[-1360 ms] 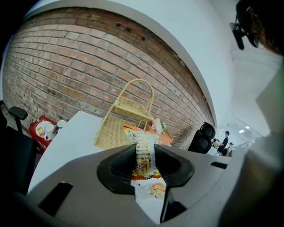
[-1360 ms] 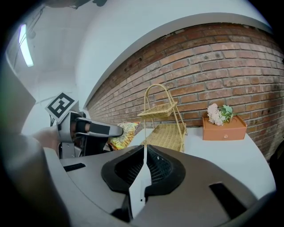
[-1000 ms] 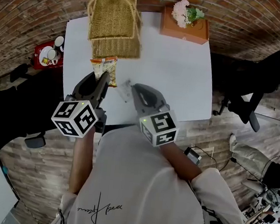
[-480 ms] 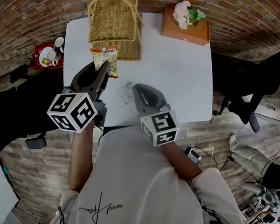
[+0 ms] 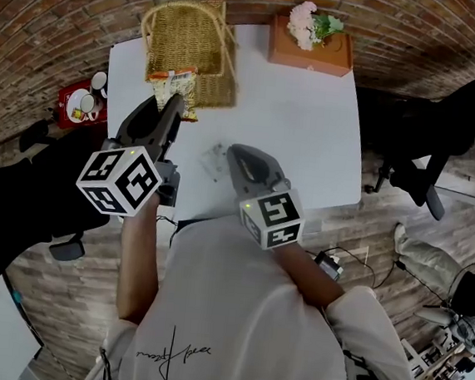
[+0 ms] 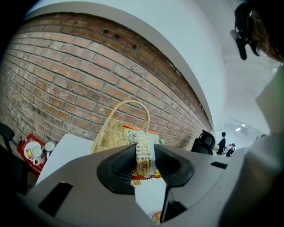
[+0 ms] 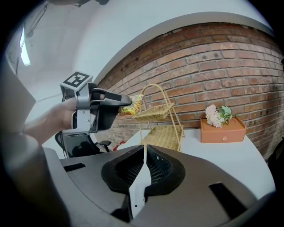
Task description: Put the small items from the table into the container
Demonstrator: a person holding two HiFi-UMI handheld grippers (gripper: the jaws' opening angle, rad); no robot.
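Left tongs (image 5: 173,104): clamped on a snack packet (image 6: 142,153), yellow and orange, pinched across its middle between the two pads. The packet is off the surface (image 5: 298,124), held in the air. From the right gripper view it sits level with the upper tier of the wicker basket (image 7: 160,126), just beside that tier's left rim; I cannot tell whether it touches the wicker. In the head view it overlaps the basket's near edge.

Right tongs (image 7: 144,165): fully closed, jaw faces together, nothing between them. They hang low over the near part of the white surface, pointing towards the basket, well apart from it.

A small greyish item (image 5: 215,159) lies on the surface just left of the right tongs' tip; too blurred for me to identify.

Basket stands at the far left of the surface, against the brick wall. An orange box with pink flowers (image 5: 314,44) stands at the far right, well apart from the basket. A red tray with cups (image 5: 79,99) sits off the surface's left edge.
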